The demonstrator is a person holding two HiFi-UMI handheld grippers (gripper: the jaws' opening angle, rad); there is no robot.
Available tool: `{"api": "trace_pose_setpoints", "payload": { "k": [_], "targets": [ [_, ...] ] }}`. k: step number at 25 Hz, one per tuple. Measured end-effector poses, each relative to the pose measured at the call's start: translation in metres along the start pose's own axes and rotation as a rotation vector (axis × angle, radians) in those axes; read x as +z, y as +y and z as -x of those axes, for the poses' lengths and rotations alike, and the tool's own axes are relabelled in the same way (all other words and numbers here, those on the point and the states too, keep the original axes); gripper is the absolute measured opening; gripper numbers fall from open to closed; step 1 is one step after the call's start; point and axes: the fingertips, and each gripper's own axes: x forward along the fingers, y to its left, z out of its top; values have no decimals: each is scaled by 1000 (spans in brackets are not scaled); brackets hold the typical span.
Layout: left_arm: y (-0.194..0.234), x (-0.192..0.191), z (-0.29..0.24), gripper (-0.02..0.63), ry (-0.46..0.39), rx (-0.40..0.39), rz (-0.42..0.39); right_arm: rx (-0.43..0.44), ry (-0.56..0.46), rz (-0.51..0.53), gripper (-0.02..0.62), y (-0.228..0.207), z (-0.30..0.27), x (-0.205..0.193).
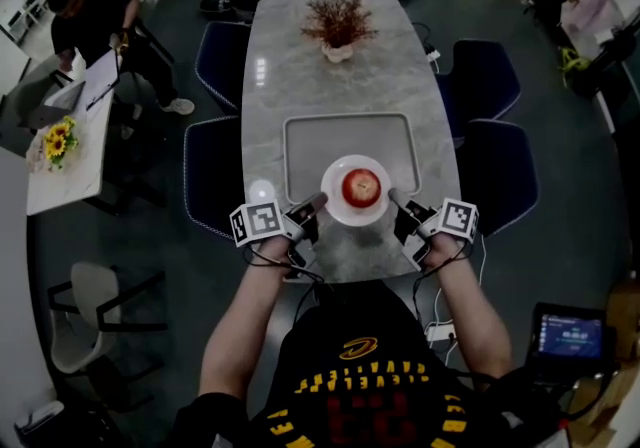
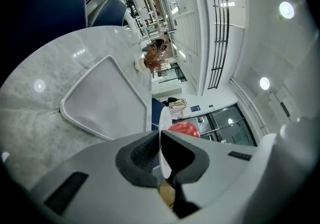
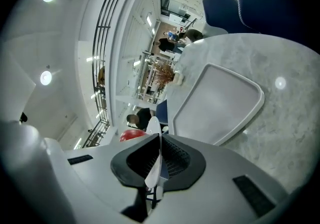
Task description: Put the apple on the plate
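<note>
Left claw (image 1: pixel 318 202) pinching plate (image 1: pixel 357 217) rim | right claw (image 1: pixel 395 199) likewise | apple (image 1: pixel 361 186) between them

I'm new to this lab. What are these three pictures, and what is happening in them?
No robot here: a person holds a hand-operated two-jaw clamp in each hand. The top-down picture comes from a camera on their head; the other two come from cameras riding on each clamp. The left gripper and right gripper are each shut on opposite rims of a white round plate carrying a red apple. On the pale marble table lie a grey rectangular tray and, farther off, a vase of dried twigs.
</note>
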Motion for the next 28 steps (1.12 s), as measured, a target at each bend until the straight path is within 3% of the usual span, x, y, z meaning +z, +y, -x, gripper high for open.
{"api": "trace_pose_setpoints", "payload": {
  "k": [7,14,28],
  "targets": [
    [2,25,-26,18,-24,25,9,19,32,-4,25,3,-23,37],
    [25,72,-69,18,-36,60,28,15,77,-18,25,-16,-70,83],
    [60,77,-87,18,6,132,59,-30,110,-34,25,-45,-86,86]
  ]
}}
